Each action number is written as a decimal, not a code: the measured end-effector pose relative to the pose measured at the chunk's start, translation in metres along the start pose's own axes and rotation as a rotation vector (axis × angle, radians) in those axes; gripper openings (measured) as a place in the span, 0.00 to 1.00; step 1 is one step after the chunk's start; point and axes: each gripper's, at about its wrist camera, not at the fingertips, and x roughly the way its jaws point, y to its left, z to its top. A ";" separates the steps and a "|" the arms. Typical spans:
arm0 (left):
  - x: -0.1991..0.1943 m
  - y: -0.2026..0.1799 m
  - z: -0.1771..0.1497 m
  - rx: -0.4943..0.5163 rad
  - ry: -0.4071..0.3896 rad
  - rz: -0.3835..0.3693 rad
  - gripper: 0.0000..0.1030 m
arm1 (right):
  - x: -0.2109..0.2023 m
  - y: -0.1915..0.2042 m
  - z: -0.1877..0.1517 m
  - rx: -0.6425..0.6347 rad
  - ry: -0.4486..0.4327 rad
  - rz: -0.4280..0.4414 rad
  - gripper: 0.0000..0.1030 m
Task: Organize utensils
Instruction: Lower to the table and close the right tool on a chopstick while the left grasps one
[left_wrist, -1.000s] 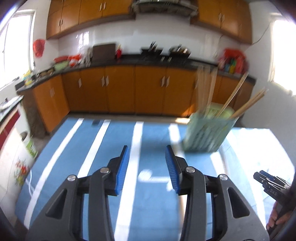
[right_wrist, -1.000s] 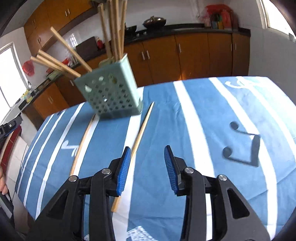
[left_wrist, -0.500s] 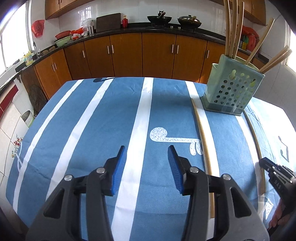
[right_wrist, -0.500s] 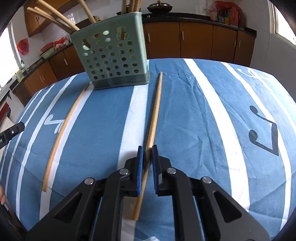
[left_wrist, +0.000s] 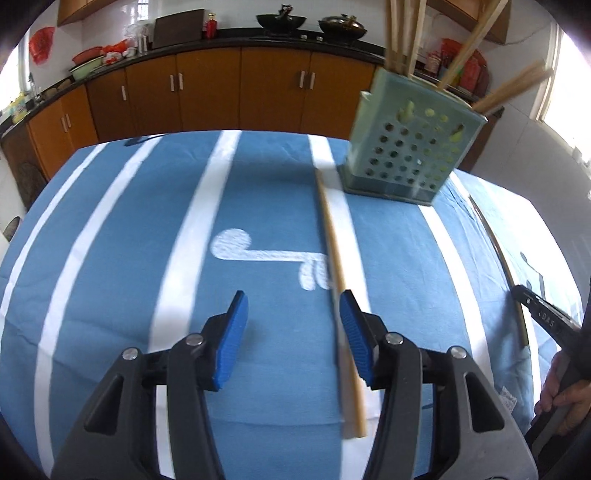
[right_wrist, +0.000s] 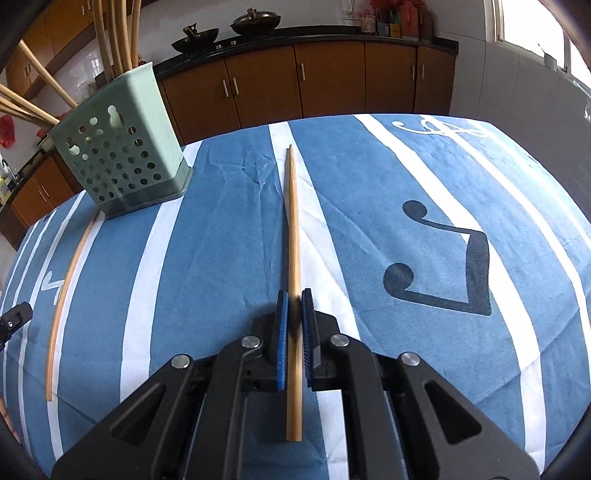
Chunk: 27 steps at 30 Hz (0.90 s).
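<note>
Kitchen table under blue striped cloth (right_wrist: 221, 258) | right gripper (right_wrist: 294, 332) pinching chopstick (right_wrist: 293, 229), long axis pointing ahead, green holder (right_wrist: 118, 158) lying forward-left | left gripper (left_wrist: 291, 339) gaping wide, second chopstick (left_wrist: 334, 258) lying beside its right finger, unheld

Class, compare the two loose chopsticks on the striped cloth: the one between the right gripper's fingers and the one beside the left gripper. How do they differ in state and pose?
The chopstick in the right gripper is clamped between shut blue pads; the chopstick by the left gripper lies free, beside the pad of the open left gripper.

The gripped chopstick lies clear of the green holder; the free one's far end reaches the holder's base.

Both are plain, long and wooden.
</note>
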 end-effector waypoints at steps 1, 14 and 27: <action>0.002 -0.005 -0.001 0.011 0.005 -0.004 0.50 | 0.000 0.002 0.000 -0.008 -0.002 -0.004 0.08; 0.029 -0.030 -0.011 0.069 0.020 0.089 0.29 | 0.000 0.003 -0.002 -0.027 -0.007 -0.011 0.08; 0.031 0.038 0.005 -0.024 -0.004 0.155 0.08 | 0.006 0.021 0.004 -0.097 0.000 0.050 0.08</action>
